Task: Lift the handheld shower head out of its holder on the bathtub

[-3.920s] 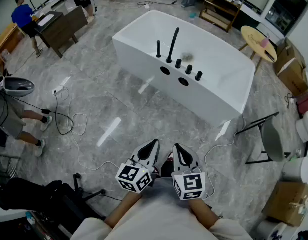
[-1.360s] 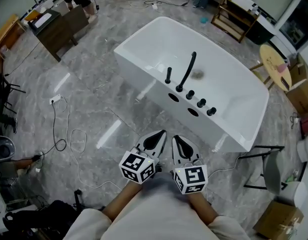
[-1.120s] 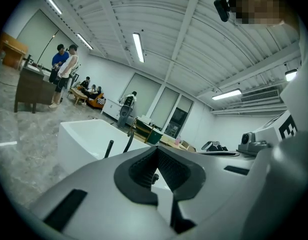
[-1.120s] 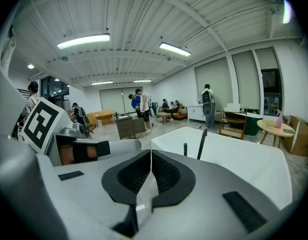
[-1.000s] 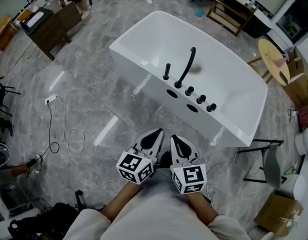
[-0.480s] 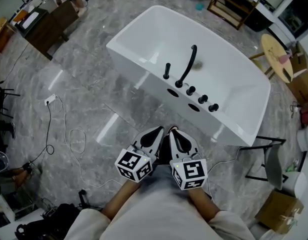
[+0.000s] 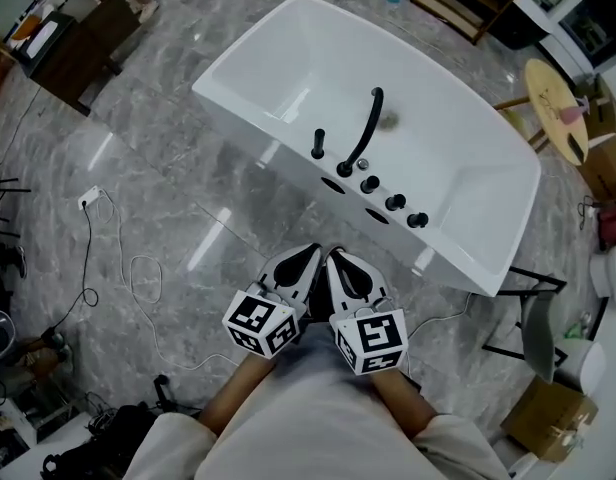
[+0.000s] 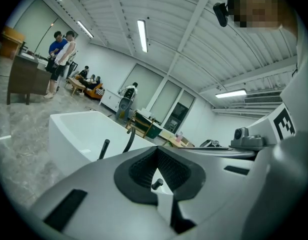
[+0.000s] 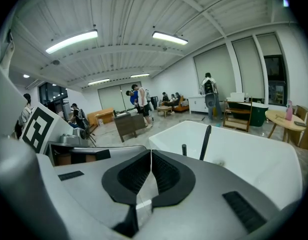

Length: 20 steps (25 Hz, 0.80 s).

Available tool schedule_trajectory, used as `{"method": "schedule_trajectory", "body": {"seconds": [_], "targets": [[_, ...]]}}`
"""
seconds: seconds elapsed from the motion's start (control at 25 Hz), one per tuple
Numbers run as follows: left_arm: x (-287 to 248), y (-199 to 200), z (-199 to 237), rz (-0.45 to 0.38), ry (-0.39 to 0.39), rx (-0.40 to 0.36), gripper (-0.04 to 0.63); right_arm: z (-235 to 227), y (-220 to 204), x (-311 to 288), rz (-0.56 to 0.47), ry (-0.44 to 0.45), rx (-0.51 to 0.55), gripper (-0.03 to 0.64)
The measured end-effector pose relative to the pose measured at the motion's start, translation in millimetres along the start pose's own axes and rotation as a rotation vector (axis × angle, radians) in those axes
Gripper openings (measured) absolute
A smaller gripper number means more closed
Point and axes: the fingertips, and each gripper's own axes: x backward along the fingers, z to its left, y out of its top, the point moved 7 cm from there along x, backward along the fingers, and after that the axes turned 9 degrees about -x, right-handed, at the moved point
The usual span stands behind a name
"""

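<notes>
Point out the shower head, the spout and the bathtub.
shower head (image 7: 318, 144): head view, middle of its short upright black stem.
spout (image 7: 366, 131): head view, middle of its tall curved black tube.
bathtub (image 7: 458, 158): head view, bare white inner wall.

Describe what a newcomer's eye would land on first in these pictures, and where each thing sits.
A white bathtub stands slantwise on the grey floor, upper middle of the head view. On its near rim rise a curved black spout and, left of it, the short shower head. At bottom centre the left tool and right tool sit side by side, shut and empty.
</notes>
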Motion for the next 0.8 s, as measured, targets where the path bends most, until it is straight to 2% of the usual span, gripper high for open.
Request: {"method": "schedule_trajectory", "body": {"seconds": [0.28, 0.4, 0.8], "targets": [[-60.5, 6.9, 16.7, 0.035, 0.018, 0.017, 0.004, -46.2, 18.2, -32.4, 0.048, 0.019, -0.017, 0.018], [-80.2, 12.5, 22.9, 0.051, 0.040, -0.006, 0.005, -63.5, 26.7, -46.3, 0.067, 0.046, -0.038, 0.018], [-129.3, 39.2, 30.1, 0.035, 0.037, -0.047, 0.003, -107.3, 60.3, -68.5, -0.001, 0.110, -0.103, 0.018]]}}
